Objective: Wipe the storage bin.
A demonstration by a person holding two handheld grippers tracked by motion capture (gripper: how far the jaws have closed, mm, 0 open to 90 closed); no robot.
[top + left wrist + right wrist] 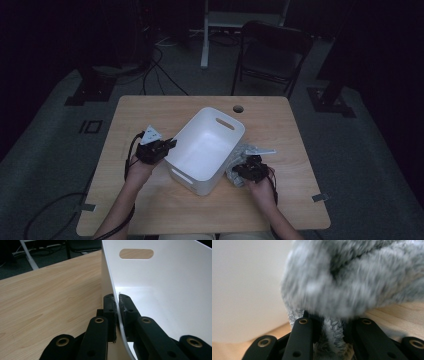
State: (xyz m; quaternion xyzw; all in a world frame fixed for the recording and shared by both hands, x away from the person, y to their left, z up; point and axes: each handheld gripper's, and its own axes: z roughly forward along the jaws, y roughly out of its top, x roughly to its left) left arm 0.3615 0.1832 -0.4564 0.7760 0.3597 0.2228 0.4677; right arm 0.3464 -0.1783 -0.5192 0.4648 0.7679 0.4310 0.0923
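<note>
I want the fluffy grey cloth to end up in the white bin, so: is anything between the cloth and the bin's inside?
Only the white bin's own near side wall. The grey cloth lies on the table against that wall, pinched by the right gripper, so it would probably have to go up over the rim. The bin's inside looks empty; the left gripper clamps the opposite wall.

High view dim, room around table [150, 200] nearly black. Left gripper view bright, sharp; soft glare on white bin [175, 302]. Right gripper view blurred: grey fluffy cloth [352, 285] out of focus, smeared.
</note>
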